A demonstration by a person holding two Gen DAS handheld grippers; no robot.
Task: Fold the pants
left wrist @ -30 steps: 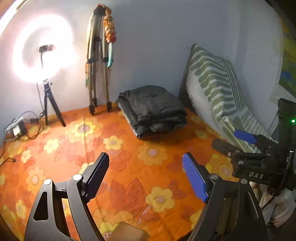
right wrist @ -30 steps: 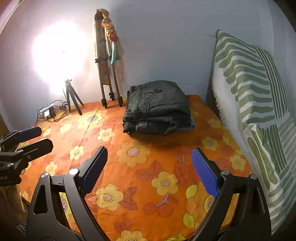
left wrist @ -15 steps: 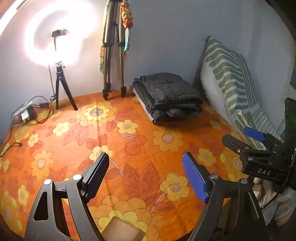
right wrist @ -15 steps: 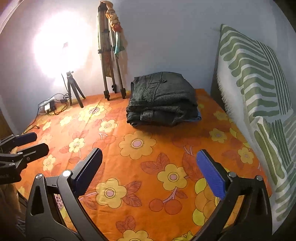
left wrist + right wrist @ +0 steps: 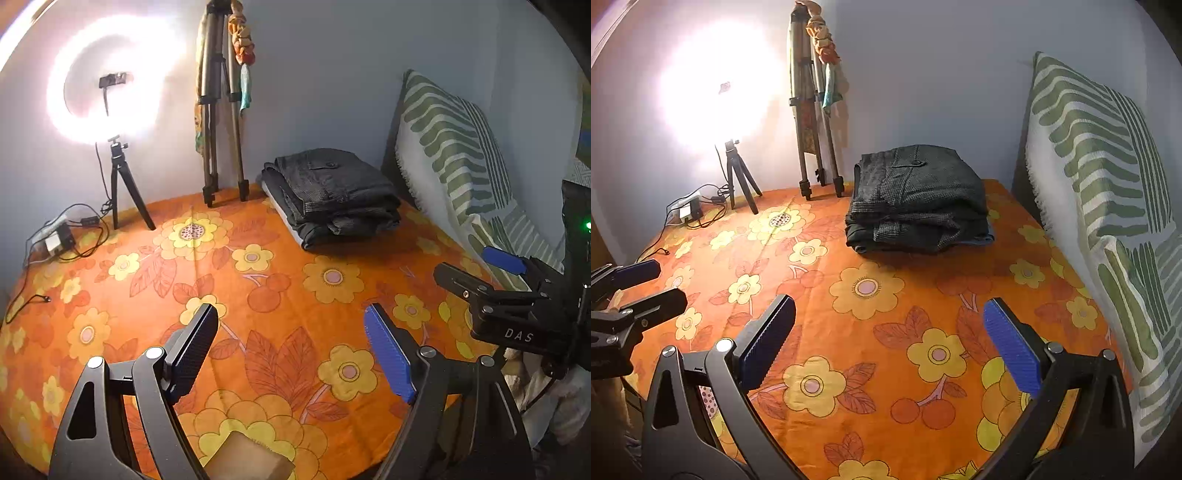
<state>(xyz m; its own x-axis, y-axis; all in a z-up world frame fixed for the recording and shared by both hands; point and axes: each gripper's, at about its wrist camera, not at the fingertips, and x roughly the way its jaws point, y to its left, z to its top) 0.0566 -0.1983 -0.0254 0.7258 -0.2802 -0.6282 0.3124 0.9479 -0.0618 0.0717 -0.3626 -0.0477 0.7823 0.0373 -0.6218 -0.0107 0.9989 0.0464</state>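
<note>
Orange floral bedsheet [image 5: 280, 295] fills the whole surface, pale blue wall behind, and at the far side, right of centre, sits the dark grey checked pair of pants [image 5: 332, 195], folded into a thick neat stack with the buttoned pocket on top. By my reading the folding is done: the edges look squared and no leg trails loose. A sliver of paler cloth peeks out under the stack; I cannot tell what it is.

Left gripper [image 5: 291, 354] hovers over the near edge, fingers spread wide, gripping nothing. Right gripper [image 5: 890, 343], same story: spread apart, nothing between the pads, well apart from the pants.

Quick count: one folded stack, two grippers, one glowing ring light on a small black tripod [image 5: 107, 107] far left, one folded bronze tripod [image 5: 218, 110] leaning on the wall, one green-and-white striped cushion [image 5: 1100, 177] on the right, one tangle of black cables with a charger [image 5: 59, 240].
</note>
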